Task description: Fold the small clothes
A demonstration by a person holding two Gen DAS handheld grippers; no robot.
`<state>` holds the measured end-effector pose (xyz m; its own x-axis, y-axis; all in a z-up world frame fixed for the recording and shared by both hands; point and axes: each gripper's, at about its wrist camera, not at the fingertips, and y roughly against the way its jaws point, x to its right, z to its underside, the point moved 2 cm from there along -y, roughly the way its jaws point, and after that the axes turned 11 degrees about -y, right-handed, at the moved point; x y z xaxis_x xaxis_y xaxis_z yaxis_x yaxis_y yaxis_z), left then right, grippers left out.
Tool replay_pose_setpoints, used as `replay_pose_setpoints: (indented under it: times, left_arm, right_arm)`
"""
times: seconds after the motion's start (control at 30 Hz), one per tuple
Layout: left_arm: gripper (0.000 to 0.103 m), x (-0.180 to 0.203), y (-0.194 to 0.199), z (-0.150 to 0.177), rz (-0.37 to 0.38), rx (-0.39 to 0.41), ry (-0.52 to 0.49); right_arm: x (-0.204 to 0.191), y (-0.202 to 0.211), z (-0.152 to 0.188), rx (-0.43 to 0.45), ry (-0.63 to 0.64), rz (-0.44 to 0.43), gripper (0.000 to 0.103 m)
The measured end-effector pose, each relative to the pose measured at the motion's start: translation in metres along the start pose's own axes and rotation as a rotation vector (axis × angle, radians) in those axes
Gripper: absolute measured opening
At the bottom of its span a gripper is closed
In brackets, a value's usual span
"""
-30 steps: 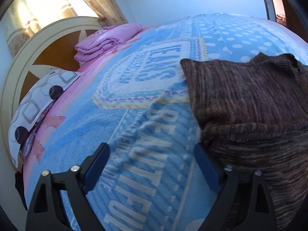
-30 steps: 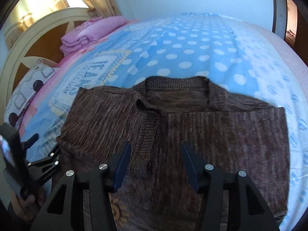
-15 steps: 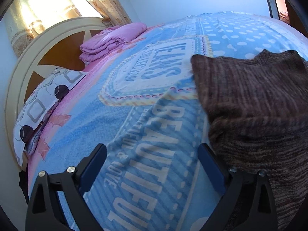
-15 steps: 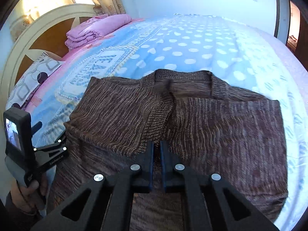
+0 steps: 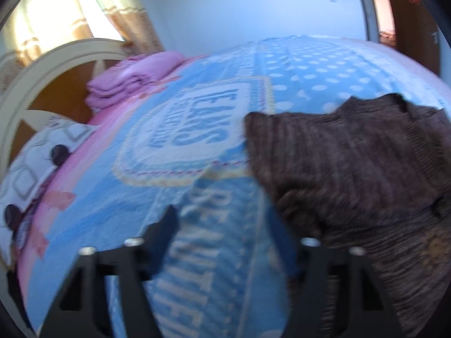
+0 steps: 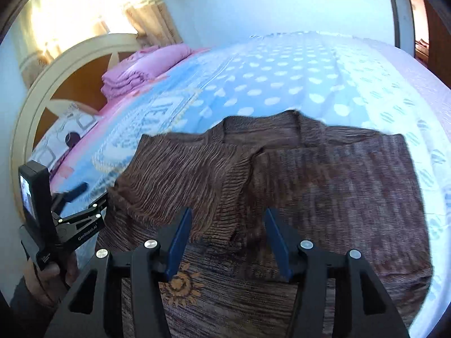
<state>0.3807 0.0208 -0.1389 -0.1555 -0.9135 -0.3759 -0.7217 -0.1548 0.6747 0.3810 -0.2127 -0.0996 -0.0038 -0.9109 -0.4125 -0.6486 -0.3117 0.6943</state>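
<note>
A brown knit sweater (image 6: 324,186) lies on the blue bedspread, its sleeves folded in over the front. In the left wrist view it fills the right side (image 5: 352,163). My right gripper (image 6: 225,239) is open and empty, just above the sweater's lower middle, near an orange sun motif (image 6: 183,283). My left gripper (image 5: 228,233) is open and empty over the bedspread, its right finger at the sweater's left edge. The left gripper also shows at the far left of the right wrist view (image 6: 76,208).
The bed has a blue printed and dotted cover (image 5: 197,138). A folded pink blanket (image 5: 135,79) and a patterned pillow (image 5: 33,166) lie by the cream headboard (image 6: 56,84). A doorway (image 5: 380,14) stands at the right.
My right gripper closed half a second ago and has opened again over the sweater. The left gripper has shifted a little; its view is blurred by motion.
</note>
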Motion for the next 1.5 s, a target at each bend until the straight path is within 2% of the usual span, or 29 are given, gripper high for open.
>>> replay_pose_setpoints:
  times: [0.07,0.1,0.13,0.2,0.27,0.33,0.37,0.4,0.43,0.5,0.53,0.6,0.63,0.67,0.7,0.73,0.83,0.9,0.97,1.0,1.03,1.17,1.27,1.33,1.37,1.4,1.43,1.47,1.5]
  left_arm:
    - [0.056,-0.005,0.005,-0.001,0.054,0.01,0.043]
    - [0.058,-0.008,0.009,0.001,0.061,0.02,0.06]
    - [0.063,-0.008,0.011,0.002,0.06,0.029,0.066]
    - [0.07,-0.004,0.012,0.005,0.056,0.041,0.05]
    - [0.071,0.003,0.009,0.003,0.046,0.027,0.014]
    - [0.072,0.003,0.013,0.001,0.052,0.033,0.03]
    - [0.076,0.0,0.016,0.001,0.057,0.04,0.04]
    - [0.081,-0.001,0.019,0.001,0.048,0.049,0.043]
    - [0.092,0.001,0.019,-0.001,0.008,0.05,0.022]
    - [0.096,0.006,0.014,-0.003,-0.05,0.052,-0.025]
    - [0.095,0.008,0.01,-0.004,-0.067,0.046,-0.048]
    - [0.081,0.013,-0.004,-0.003,-0.085,0.01,-0.083]
    - [0.067,0.014,-0.009,-0.002,-0.058,-0.002,-0.08]
    - [0.05,0.014,-0.012,-0.001,-0.017,-0.009,-0.077]
    - [0.042,0.014,-0.01,-0.001,0.011,0.0,-0.076]
    - [0.028,0.016,-0.007,0.0,0.038,0.015,-0.083]
    - [0.012,0.022,-0.005,0.001,0.043,0.028,-0.109]
    - [0.012,0.022,-0.001,0.001,0.04,0.036,-0.105]
    - [0.012,0.022,0.003,0.002,0.044,0.049,-0.097]
    - [0.012,0.022,0.005,0.003,0.047,0.053,-0.104]
    - [0.012,0.023,0.008,0.005,0.052,0.058,-0.121]
    - [0.008,0.029,0.014,0.017,0.017,0.075,-0.233]
    - [0.007,0.023,0.013,0.022,0.014,0.067,-0.255]
    - [0.007,0.019,0.012,0.022,0.004,0.065,-0.261]
    - [0.007,0.017,0.011,0.023,0.011,0.059,-0.259]
    - [0.007,0.016,0.01,0.023,0.023,0.054,-0.26]
    - [0.01,0.015,0.012,0.024,0.015,0.055,-0.259]
    - [0.013,0.013,0.013,0.024,0.005,0.058,-0.253]
    - [0.013,0.01,0.017,0.025,0.007,0.062,-0.241]
  right_arm:
    - [0.003,0.001,0.005,-0.036,-0.008,-0.011,0.054]
    - [0.003,0.002,0.008,-0.049,-0.005,-0.014,0.049]
    - [0.002,0.0,0.011,-0.067,0.002,-0.017,0.042]
    - [-0.003,-0.012,0.021,-0.124,0.022,-0.008,0.039]
    - [-0.005,-0.022,0.023,-0.125,0.026,0.001,0.037]
    - [-0.004,-0.026,0.022,-0.103,0.017,0.002,0.037]
    - [-0.004,-0.027,0.021,-0.099,0.01,-0.012,0.037]
    - [-0.002,-0.028,0.02,-0.098,0.005,-0.019,0.037]
    - [0.0,-0.032,0.02,-0.103,-0.001,-0.012,0.037]
    - [-0.004,-0.042,0.024,-0.153,0.027,-0.036,0.037]
    - [-0.009,-0.042,0.025,-0.138,0.062,-0.036,0.038]
    - [-0.014,-0.042,0.024,-0.135,0.083,-0.038,0.038]
    - [-0.012,-0.039,0.022,-0.127,0.065,-0.035,0.038]
    - [-0.007,-0.033,0.018,-0.091,0.036,0.006,0.038]
    - [-0.003,-0.028,0.015,-0.057,0.018,0.032,0.038]
    - [0.001,-0.021,0.011,-0.025,-0.003,0.031,0.038]
    - [-0.001,-0.02,0.005,-0.033,-0.01,0.003,0.038]
    - [-0.008,-0.03,0.005,-0.081,0.017,-0.004,0.037]
    - [-0.016,-0.048,0.007,-0.162,0.042,-0.013,0.03]
    - [-0.017,-0.053,0.006,-0.171,0.06,0.031,0.022]
    - [-0.016,-0.053,0.006,-0.157,0.069,0.062,0.004]
    - [-0.019,-0.035,0.002,-0.115,0.079,0.042,0.003]
    - [-0.023,-0.018,0.004,-0.073,0.128,0.05,0.003]
    - [-0.025,-0.019,0.008,-0.073,0.2,0.093,0.004]
    - [-0.024,-0.024,0.01,-0.085,0.23,0.132,0.005]
    - [-0.021,-0.029,0.01,-0.095,0.236,0.164,0.014]
    - [-0.018,-0.029,0.01,-0.098,0.22,0.175,0.036]
    - [-0.014,-0.027,0.01,-0.096,0.19,0.162,0.046]
    - [-0.007,-0.019,0.011,-0.088,0.139,0.111,0.052]
